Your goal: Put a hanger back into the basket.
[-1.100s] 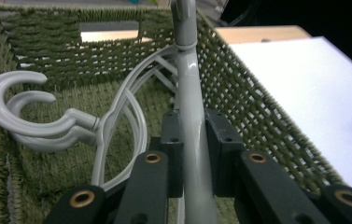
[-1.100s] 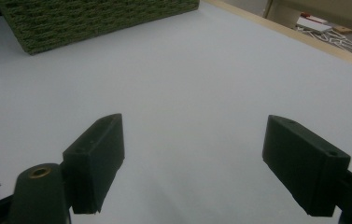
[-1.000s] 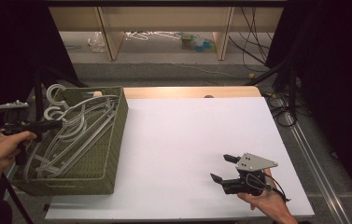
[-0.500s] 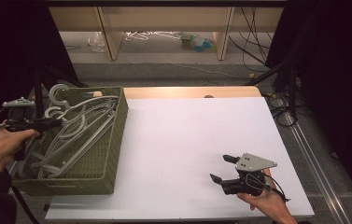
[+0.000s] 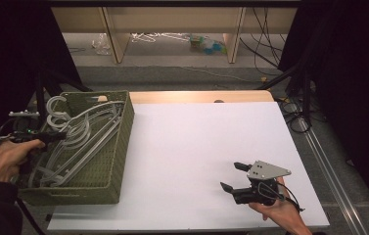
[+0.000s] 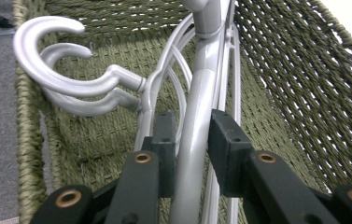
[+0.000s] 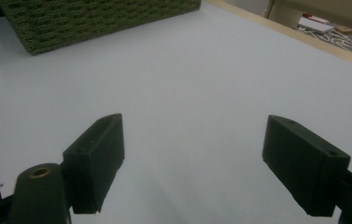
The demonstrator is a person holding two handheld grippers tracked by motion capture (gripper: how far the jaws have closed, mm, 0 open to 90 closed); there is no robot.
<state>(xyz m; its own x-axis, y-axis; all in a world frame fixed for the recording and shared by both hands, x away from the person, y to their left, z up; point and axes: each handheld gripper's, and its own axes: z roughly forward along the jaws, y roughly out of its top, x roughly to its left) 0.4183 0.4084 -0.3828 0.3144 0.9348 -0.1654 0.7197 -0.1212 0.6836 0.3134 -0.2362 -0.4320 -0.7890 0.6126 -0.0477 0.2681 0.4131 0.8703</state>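
A green woven basket at the table's left holds several silver plastic hangers. My left gripper reaches over the basket's left rim. In the left gripper view its jaws straddle the arm of one silver hanger. They have just been opening, and the pads stand close beside the arm with a thin gap on the left. Two hanger hooks curl over the basket's edge. My right gripper rests low at the table's front right, open and empty.
The white table top stretches between the basket and the right gripper. The basket's woven wall is far off in the right gripper view. Cables and stands line the dark right side, with shelving and clutter beyond the far edge.
The left hand and gripper edged slightly toward the basket over the hangers. The right gripper has not moved.
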